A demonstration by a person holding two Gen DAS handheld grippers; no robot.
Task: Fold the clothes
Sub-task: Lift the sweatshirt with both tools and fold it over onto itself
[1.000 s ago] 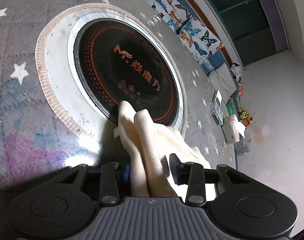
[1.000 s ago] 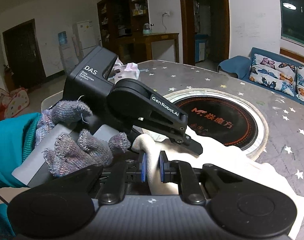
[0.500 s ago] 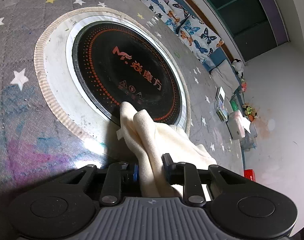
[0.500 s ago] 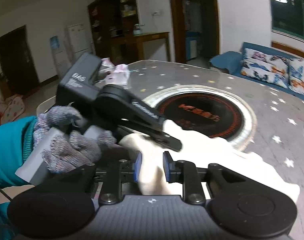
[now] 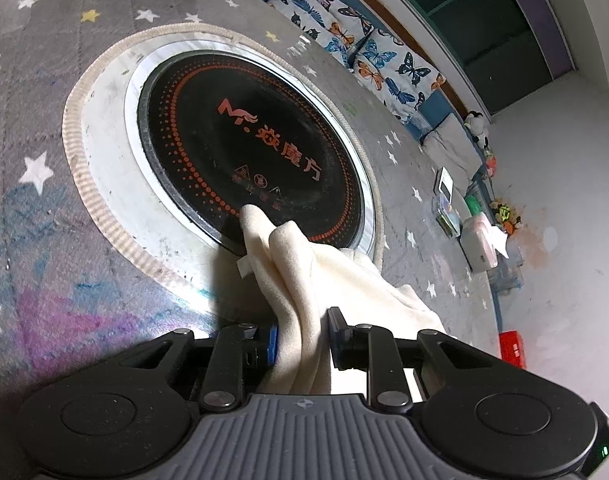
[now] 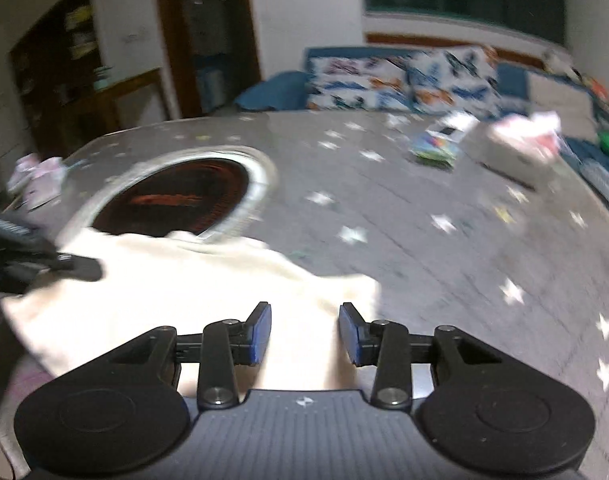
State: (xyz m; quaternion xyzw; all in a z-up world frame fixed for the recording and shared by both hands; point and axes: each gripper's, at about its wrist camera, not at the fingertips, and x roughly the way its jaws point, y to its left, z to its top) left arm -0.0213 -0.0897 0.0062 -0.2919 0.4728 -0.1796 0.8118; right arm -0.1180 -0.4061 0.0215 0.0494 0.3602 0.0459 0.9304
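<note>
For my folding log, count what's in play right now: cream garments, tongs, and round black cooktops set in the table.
Cream garment: 1
Tongs: 2, left tongs and right tongs
Round black cooktop: 1
Total: 4

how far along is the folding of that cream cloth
Done: the cream cloth lies partly doubled over on the starry table, beside the round black cooktop. In hand: the left gripper pinches a bunched edge of it; the right gripper has just been opening, its pads clear of the cloth. Left: flattening and finishing the fold.
</note>
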